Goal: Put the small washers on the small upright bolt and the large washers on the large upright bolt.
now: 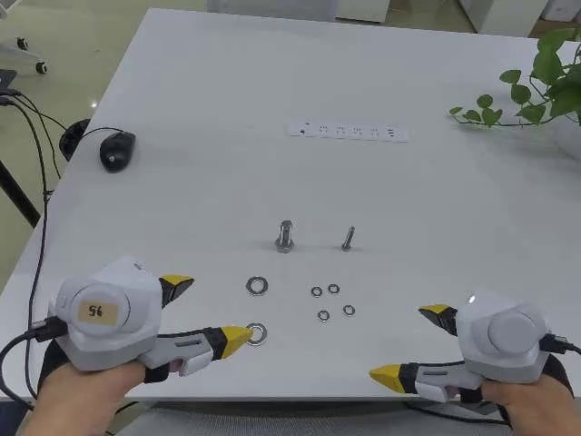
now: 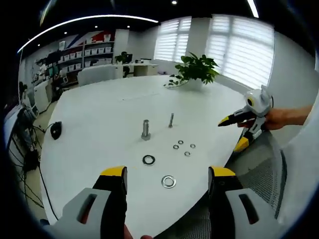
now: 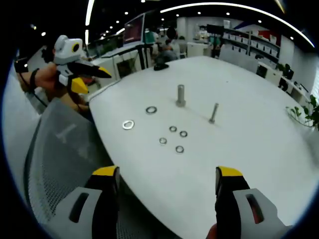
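Left and in front of the large upright steel bolt [image 1: 285, 235], the white left gripper [image 1: 209, 309] hovers over the white surface [image 1: 227, 109], its yellow-tipped fingers [image 1: 234, 339] apart and empty. One tip is just beside the nearer of two large flat steel washers [image 1: 257, 286] lying before that bolt. Right-front of the bolt lie four small steel washers [image 1: 323, 315], the small upright bolt [image 1: 348, 239] stands near its right, and farthest right-front the white right gripper [image 1: 410, 343] hangs, spread wide, empty.

L gripper [image 1: 209, 309] jaws apart, low left | R gripper [image 1: 410, 343] jaws apart, low right
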